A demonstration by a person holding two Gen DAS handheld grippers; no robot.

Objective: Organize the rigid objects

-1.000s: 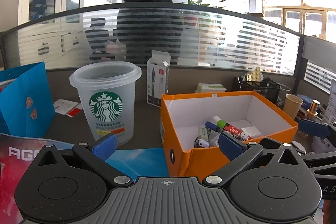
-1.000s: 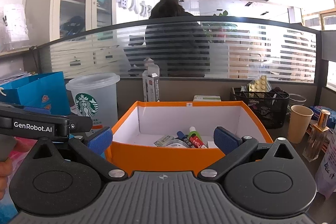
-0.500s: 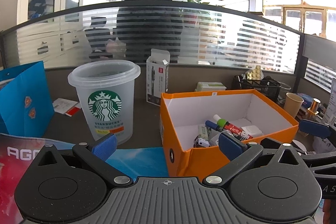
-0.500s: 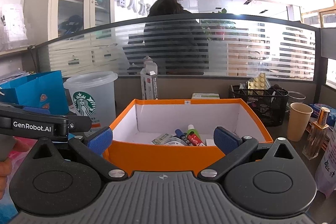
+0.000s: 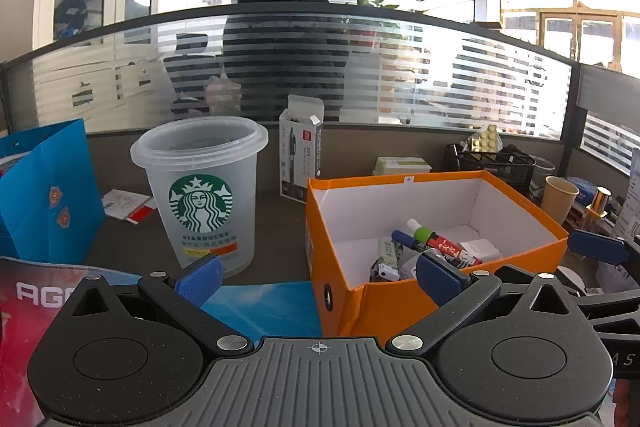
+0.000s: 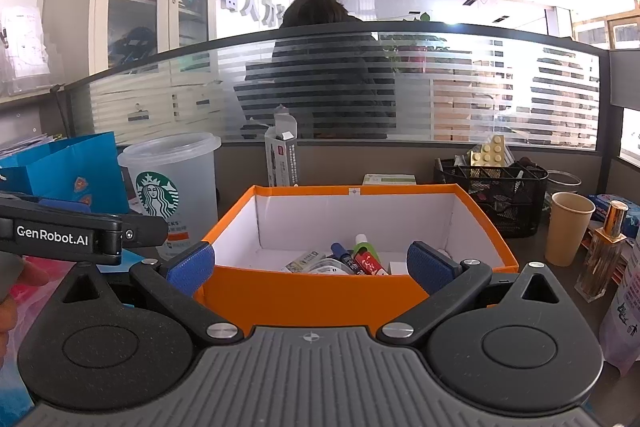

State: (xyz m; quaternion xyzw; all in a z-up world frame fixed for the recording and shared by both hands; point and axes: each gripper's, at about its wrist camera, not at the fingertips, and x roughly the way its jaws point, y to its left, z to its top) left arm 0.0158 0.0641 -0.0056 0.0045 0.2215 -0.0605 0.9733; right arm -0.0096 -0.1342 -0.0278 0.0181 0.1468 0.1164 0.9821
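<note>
The left gripper (image 5: 318,277) is hovering with its blue-padded fingers (image 5: 199,278) spread wide and nothing between them. Just ahead of its left pad, a translucent plastic cup (image 5: 202,195) with a green logo is standing upright on the dark desk (image 5: 276,227). Ahead of its right pad, an orange box (image 5: 400,301) with white inner walls is sitting open, its near corner lying between the two fingers. Inside the box, a blue marker (image 5: 407,241), a green-capped marker (image 5: 444,245) and some small white packets are lying on the floor. Beneath the gripper, a blue mat (image 5: 264,307) is covering the desk. Further left, a blue paper bag (image 5: 48,191) is standing; beyond the cup and box, an open white carton (image 5: 302,157) is standing upright against the partition.

The right gripper (image 6: 308,267) is likewise holding its fingers (image 6: 428,267) wide apart, gripping nothing. Directly ahead, between its pads, the orange box (image 6: 316,293) is presenting its near wall, with the markers (image 6: 362,255) lying inside. To its left, the body of the left gripper (image 6: 64,237) is crossing the view, with part of a hand (image 6: 20,283) visible below it, and the cup (image 6: 172,187) is standing beyond. To its right, a brown paper cup (image 6: 568,227), a gold-capped bottle (image 6: 602,255) and a black mesh organiser (image 6: 492,195) are standing on the desk. Behind the striped glass partition (image 6: 480,91), a person in dark clothing (image 6: 324,75) is standing.
</note>
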